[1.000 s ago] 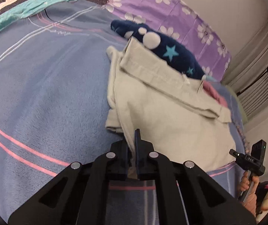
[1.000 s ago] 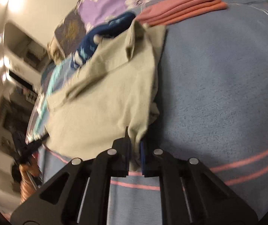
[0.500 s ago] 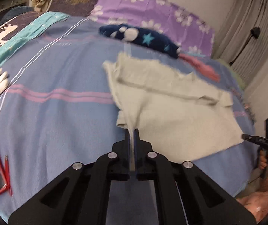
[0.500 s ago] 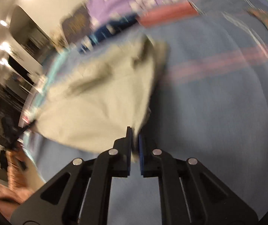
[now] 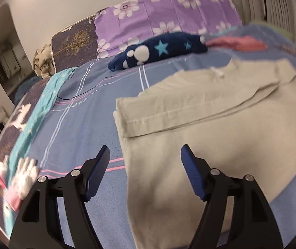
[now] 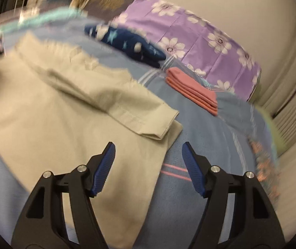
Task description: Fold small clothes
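— What's the beige garment [image 5: 220,137] made of?
— Soft matt woven cloth, with a stitched hem. It lies on a fuzzy, fleece-like blue bedspread [image 5: 81,128].
— And the left gripper [image 5: 144,155]?
— Matt black plastic arms, shiny metal screw heads, ribbed blue rubbery pads [image 5: 193,172]. The right gripper [image 6: 148,153] has the same finish.
— That navy starred piece [image 5: 160,49]?
— Plush cloth. The pink folded stack [image 6: 193,89] looks like smooth matt knit.

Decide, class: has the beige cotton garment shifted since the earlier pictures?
Yes. The beige cotton garment was dropped flat, near edge farther from the navy star-print cloth.
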Action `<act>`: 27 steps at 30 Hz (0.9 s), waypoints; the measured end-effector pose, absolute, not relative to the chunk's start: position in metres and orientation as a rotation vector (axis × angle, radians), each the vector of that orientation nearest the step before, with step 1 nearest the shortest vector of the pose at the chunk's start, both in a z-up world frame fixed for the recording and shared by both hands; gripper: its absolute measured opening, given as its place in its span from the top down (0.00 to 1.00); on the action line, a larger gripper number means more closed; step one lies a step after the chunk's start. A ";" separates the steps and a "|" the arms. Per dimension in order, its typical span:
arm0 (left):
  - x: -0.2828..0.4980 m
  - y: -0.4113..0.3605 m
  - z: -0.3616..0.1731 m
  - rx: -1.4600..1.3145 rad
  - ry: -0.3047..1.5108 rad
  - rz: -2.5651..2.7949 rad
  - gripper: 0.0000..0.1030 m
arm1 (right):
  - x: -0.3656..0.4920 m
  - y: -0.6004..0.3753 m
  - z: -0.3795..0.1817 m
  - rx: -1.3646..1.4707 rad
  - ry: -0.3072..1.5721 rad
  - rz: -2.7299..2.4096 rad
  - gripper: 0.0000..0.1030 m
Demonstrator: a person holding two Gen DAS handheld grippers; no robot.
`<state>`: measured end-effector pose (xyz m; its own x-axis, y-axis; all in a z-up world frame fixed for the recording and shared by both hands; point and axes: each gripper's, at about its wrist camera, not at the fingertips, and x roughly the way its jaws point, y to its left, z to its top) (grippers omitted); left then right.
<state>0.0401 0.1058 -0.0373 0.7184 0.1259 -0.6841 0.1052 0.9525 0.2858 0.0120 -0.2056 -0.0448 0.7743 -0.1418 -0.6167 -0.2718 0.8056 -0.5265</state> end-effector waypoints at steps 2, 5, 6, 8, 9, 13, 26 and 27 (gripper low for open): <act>0.052 0.106 -0.047 0.371 0.796 0.036 0.31 | 0.020 -0.209 -0.054 -0.683 0.713 0.064 0.34; 0.069 0.109 -0.054 0.415 0.813 0.057 0.28 | 0.038 -0.216 -0.063 -0.706 0.722 0.043 0.30; 0.078 0.110 -0.054 0.421 0.811 0.063 0.27 | 0.048 -0.216 -0.064 -0.706 0.715 0.031 0.29; 0.094 0.109 -0.052 0.433 0.807 0.076 0.27 | 0.067 -0.219 -0.059 -0.688 0.703 0.004 0.29; 0.104 0.109 -0.051 0.443 0.802 0.085 0.27 | 0.077 -0.219 -0.057 -0.667 0.702 0.002 0.29; 0.146 0.119 -0.041 0.417 0.786 0.163 0.27 | 0.127 -0.230 -0.038 -0.521 0.687 -0.047 0.29; 0.154 0.199 -0.013 -0.153 0.783 -0.010 0.25 | 0.170 -0.318 -0.021 0.129 0.817 0.111 0.46; 0.147 0.198 -0.012 -0.161 0.774 -0.048 0.25 | 0.165 -0.318 -0.020 0.148 0.816 0.131 0.47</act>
<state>0.1470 0.1976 -0.0115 0.7145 -0.1020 -0.6922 -0.0166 0.9866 -0.1625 0.1654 -0.3176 -0.0200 0.6783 0.1729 -0.7142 -0.0590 0.9816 0.1816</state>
